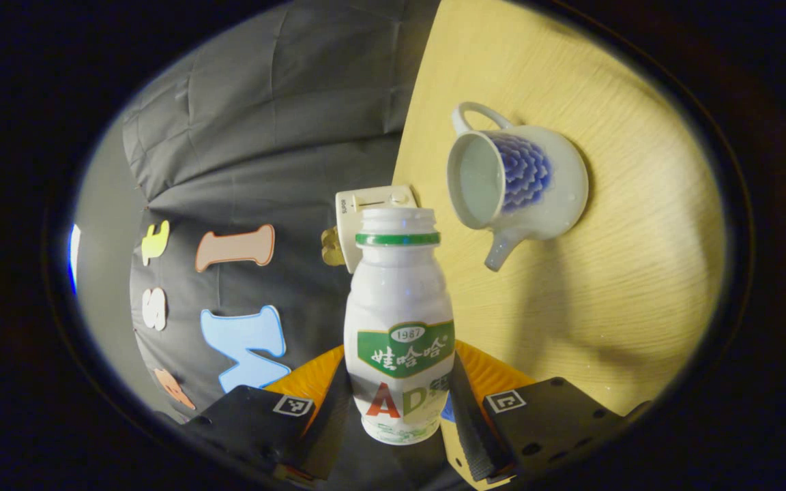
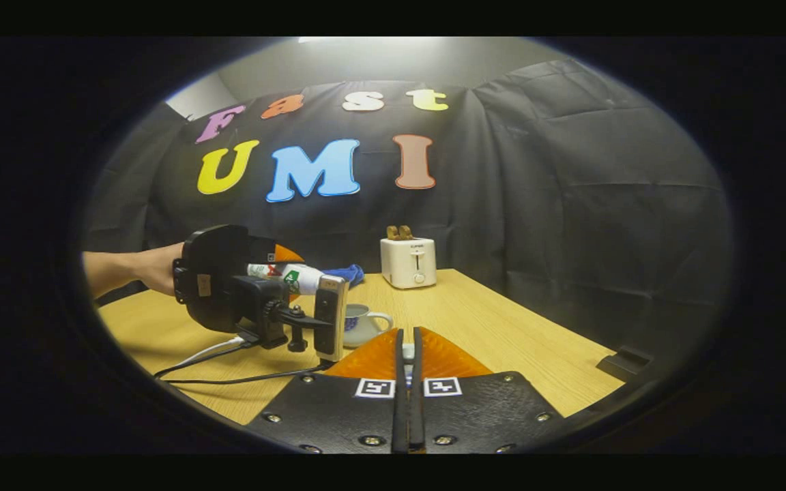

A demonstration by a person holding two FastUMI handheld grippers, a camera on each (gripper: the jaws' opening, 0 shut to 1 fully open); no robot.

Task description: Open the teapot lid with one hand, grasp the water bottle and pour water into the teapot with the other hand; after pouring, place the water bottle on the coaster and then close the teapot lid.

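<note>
In the left gripper view, my left gripper point(image 1: 400, 382) is shut on a white water bottle point(image 1: 400, 307) with a green neck ring and no cap. The white and blue teapot point(image 1: 516, 181) stands on the wooden table point(image 1: 638, 286) with its top open and no lid on it. The right gripper view shows that left gripper point(image 2: 284, 273), held by a hand, with the bottle point(image 2: 301, 277) lying almost level above the teapot point(image 2: 366, 324). My right gripper point(image 2: 407, 341) is pressed together on a small white piece, apparently the teapot lid point(image 2: 407, 353), most of it hidden.
A white toaster point(image 2: 408, 261) stands at the table's back edge, also seen as the toaster point(image 1: 372, 211). A blue thing point(image 2: 352, 273) lies behind the bottle. Cables point(image 2: 229, 372) trail across the table's left front. A dark object point(image 2: 625, 361) sits at the right edge.
</note>
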